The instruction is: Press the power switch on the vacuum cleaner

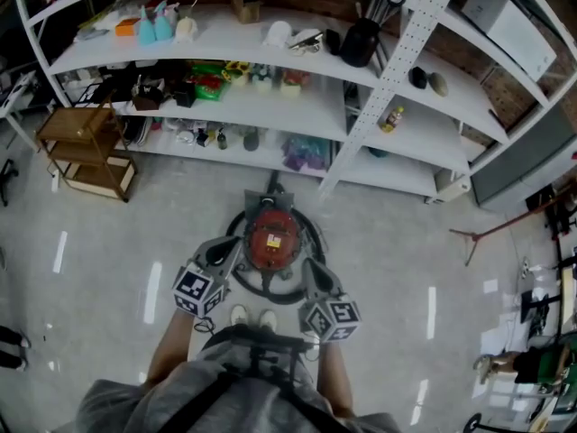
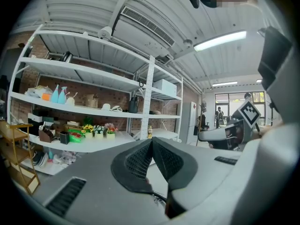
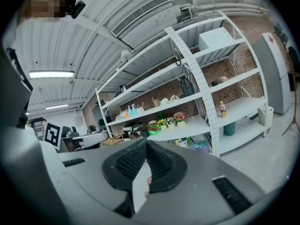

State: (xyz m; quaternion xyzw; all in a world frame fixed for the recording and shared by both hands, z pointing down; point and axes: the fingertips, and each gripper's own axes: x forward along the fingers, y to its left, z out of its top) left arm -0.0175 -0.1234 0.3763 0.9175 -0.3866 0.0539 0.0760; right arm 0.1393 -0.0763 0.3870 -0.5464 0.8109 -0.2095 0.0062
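Canister vacuum cleaner point(image 1: 272, 240) stands on the floor point(image 1: 388, 242), just beyond the person's feet and between the two grippers. Red round lid faces up, axis upright; a dark stub points far, toward the shelving point(image 1: 306, 108).

Judged heavy and rigid, and likely to roll, so press straight down on the lid. The switch is too small to pick out.

Left gripper point(image 1: 225, 251) and right gripper point(image 1: 313, 271): jaws closed tip to tip, nothing held.

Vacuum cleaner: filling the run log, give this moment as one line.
vacuum cleaner: on floor by shelves | left gripper: shut, empty | right gripper: shut, empty | both aimed at shelves
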